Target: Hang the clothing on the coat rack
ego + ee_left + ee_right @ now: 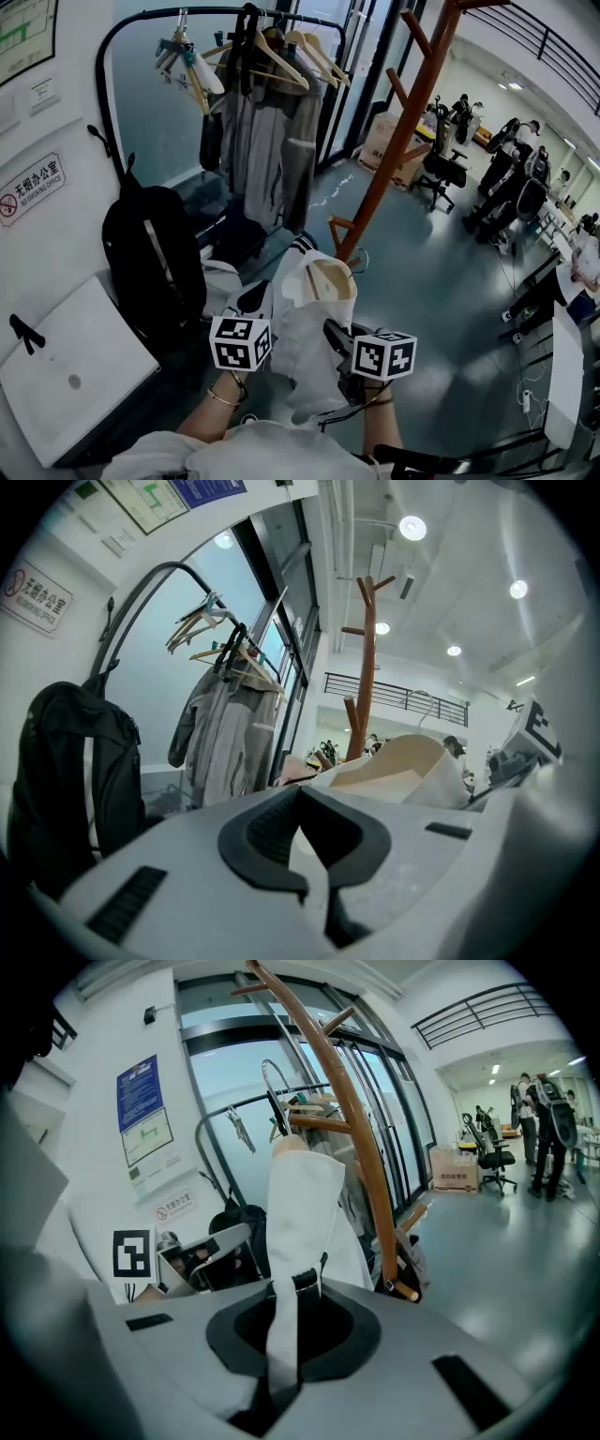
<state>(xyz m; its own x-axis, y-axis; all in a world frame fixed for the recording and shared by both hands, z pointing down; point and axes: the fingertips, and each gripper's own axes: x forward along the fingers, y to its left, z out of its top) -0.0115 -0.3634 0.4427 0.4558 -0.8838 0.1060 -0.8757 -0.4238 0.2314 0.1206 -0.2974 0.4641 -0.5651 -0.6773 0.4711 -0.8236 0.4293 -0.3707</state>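
Observation:
A white garment hangs on a wooden hanger in front of me, held up between both grippers. My left gripper is at the garment's left side, and its jaws look shut on a fold of the white cloth. My right gripper is at the garment's right side, shut on a white strip of it that runs up to the hanging garment. The hanger's metal hook points up. The brown wooden coat rack stands just beyond the garment, apart from it.
A black rail with grey jackets and spare hangers stands at the back left. A black backpack hangs on the left wall above a white board. An office chair and cardboard boxes stand behind the coat rack.

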